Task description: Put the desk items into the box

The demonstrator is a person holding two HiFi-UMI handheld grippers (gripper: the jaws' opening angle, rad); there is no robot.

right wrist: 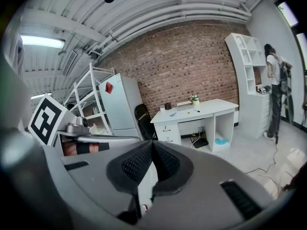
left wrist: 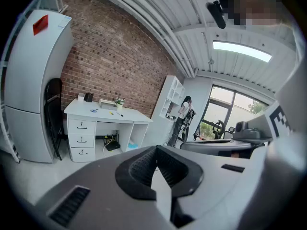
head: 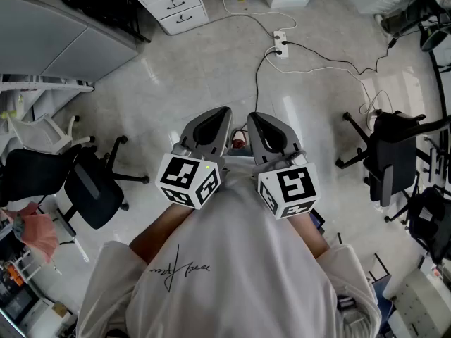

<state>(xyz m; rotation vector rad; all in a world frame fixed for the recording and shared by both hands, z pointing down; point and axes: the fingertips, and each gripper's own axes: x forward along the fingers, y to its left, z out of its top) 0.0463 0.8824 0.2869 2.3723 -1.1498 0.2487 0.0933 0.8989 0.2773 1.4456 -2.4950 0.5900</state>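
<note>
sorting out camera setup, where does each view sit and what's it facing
Head view: on the person's head, facing steeply down at the pale floor; white shirt, left gripper and right gripper show.
Left gripper view: rides the left gripper, facing along shut jaws to a white drawer desk.
Right gripper view: rides the right gripper, likewise along shut jaws.
Shared: both gripper views see that desk and red brick wall.

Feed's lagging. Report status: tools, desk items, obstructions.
Left tool shut, empty. Right tool same. Desk across room, items on it. Cable on floor ahead.
</note>
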